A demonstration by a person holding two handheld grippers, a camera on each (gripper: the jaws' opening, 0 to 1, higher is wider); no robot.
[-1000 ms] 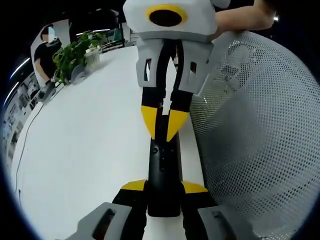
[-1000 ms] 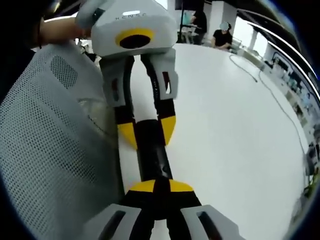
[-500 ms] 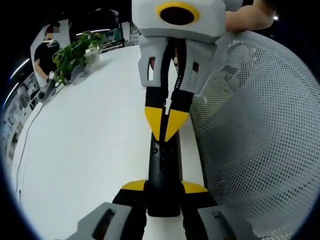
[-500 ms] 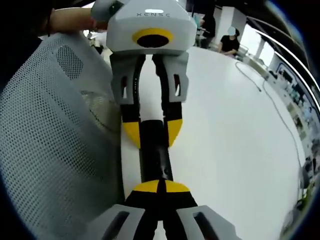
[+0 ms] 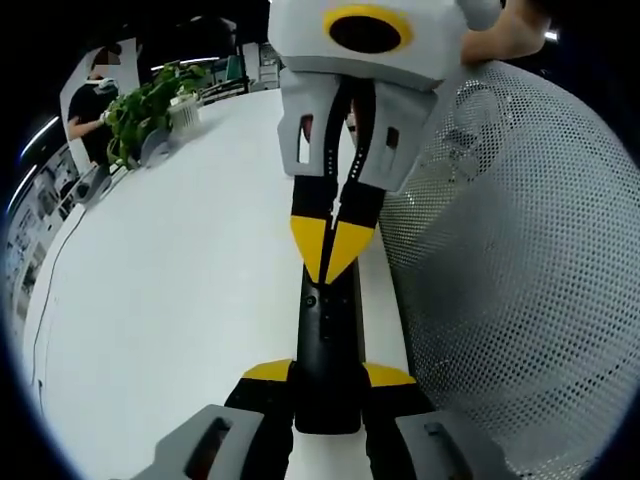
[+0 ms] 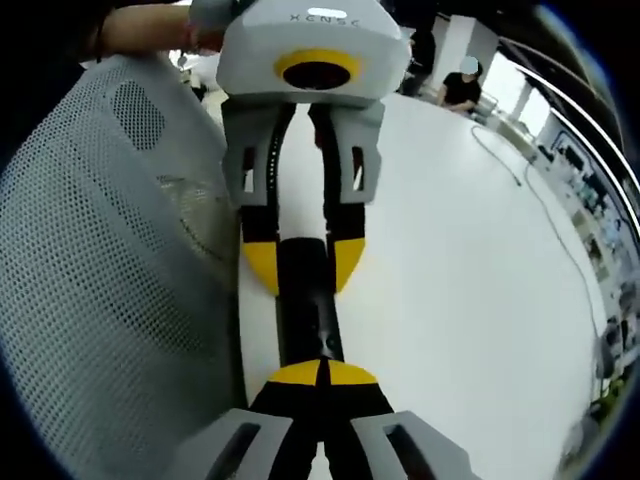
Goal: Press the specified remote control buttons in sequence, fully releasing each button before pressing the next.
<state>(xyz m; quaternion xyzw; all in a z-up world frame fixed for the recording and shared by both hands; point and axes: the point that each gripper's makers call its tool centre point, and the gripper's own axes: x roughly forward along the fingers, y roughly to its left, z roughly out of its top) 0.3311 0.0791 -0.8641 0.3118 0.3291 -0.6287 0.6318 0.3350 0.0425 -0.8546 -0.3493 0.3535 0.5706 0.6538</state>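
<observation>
A slim black remote (image 5: 325,330) lies lengthwise above the white table (image 5: 180,300), held at its near end between the yellow-tipped jaws of my left gripper (image 5: 327,375), which is shut on it. My right gripper (image 5: 328,248) comes in from the top of the left gripper view with its tips closed together, resting on the remote's upper face near the far end. In the right gripper view, my right gripper (image 6: 320,373) has its tips touching over the remote (image 6: 305,320), and my left gripper (image 6: 303,265) clamps the remote's sides beyond.
A white mesh chair back (image 5: 520,280) stands right beside the remote, and it appears again as the chair back (image 6: 100,280). A potted plant (image 5: 150,110) and a seated person (image 5: 90,105) are at the table's far side. A cable (image 6: 540,190) runs across the table.
The right gripper's tips, slightly apart a second ago, have closed together on the remote's top. The left gripper keeps its hold; the remote has not moved.
</observation>
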